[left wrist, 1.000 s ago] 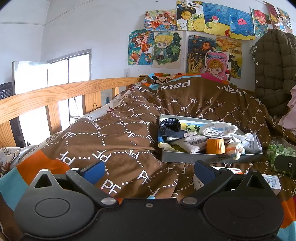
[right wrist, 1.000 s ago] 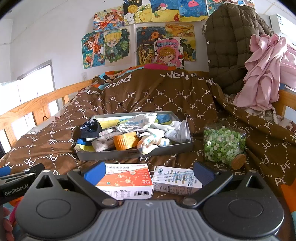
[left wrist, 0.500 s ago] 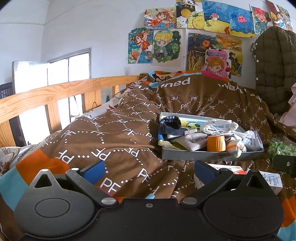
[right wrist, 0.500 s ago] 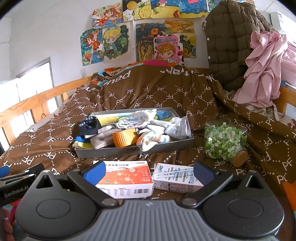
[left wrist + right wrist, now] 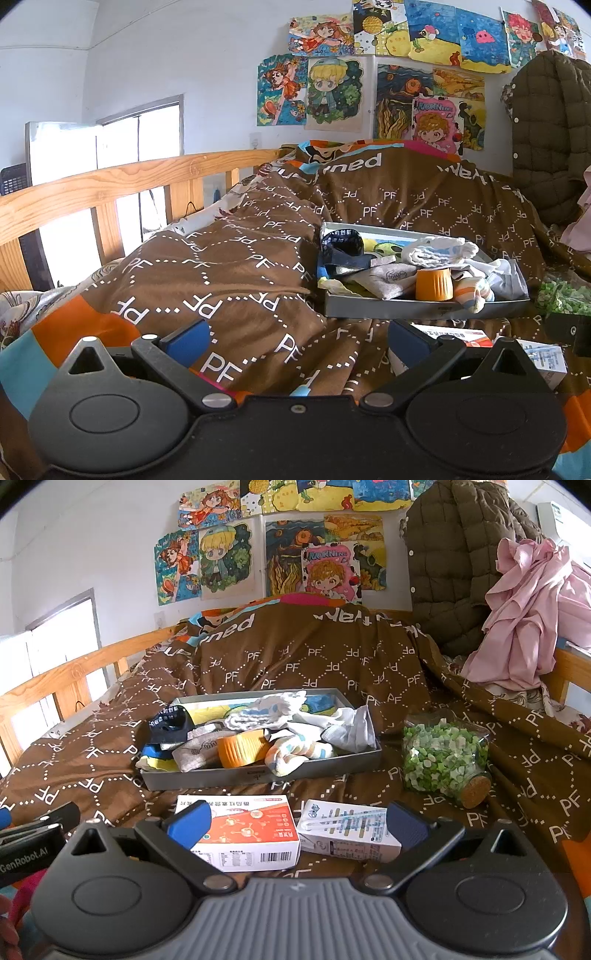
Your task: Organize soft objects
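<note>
A grey tray (image 5: 258,773) sits on the brown bedspread and holds several soft things: a white knitted cloth (image 5: 266,712), striped socks (image 5: 295,751), a grey pouch (image 5: 195,751), a dark cap (image 5: 168,723) and an orange cup (image 5: 242,751). The tray also shows in the left wrist view (image 5: 424,314). My right gripper (image 5: 295,823) is open and empty, above an orange-white box (image 5: 247,834) and a white carton (image 5: 347,834) in front of the tray. My left gripper (image 5: 295,339) is open and empty, left of the tray.
A glass jar of green pieces (image 5: 443,757) with a cork lies right of the tray. A wooden bed rail (image 5: 110,184) runs along the left. A brown quilted jacket (image 5: 450,565) and pink cloth (image 5: 528,605) hang at the back right. Drawings cover the wall.
Both grippers have drifted slightly; the tray sits a little lower in both views. Both stay open and empty.
</note>
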A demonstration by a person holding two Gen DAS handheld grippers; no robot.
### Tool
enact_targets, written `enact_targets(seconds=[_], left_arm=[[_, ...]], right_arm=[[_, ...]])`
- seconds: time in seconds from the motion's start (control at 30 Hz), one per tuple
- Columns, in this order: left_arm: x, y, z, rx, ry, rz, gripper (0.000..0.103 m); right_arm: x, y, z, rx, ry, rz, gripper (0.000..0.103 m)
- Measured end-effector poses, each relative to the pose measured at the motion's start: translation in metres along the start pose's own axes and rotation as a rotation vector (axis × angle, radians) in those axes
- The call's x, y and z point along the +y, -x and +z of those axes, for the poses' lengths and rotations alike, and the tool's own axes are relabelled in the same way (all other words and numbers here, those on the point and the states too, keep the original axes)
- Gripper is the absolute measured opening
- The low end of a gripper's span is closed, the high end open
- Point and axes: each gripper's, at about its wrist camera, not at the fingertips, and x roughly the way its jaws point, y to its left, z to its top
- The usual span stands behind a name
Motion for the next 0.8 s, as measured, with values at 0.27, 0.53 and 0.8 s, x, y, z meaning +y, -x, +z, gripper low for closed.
enact_targets(seconds=[0.27,0.53,0.8], left_arm=[[0.0002,-0.0008,-0.0005,0.004,0.000,0.004,0.102],[0.0001,-0.0028,-0.0021,0.006,0.012,0.023,0.102],[-0.0038,-0.0026,-0.0034,0.002,-0.002,0.025,0.102]], right_arm=[[0.0005,-0.0036,-0.0012,-0.003,0.013,-0.018,0.103],[0.0021,-0.0043,-0.0023,-0.021,0.040,-0.038,0.103],[0.0019,-0.0051,-0.0028,-0.031,0.054,-0.049,0.103]])
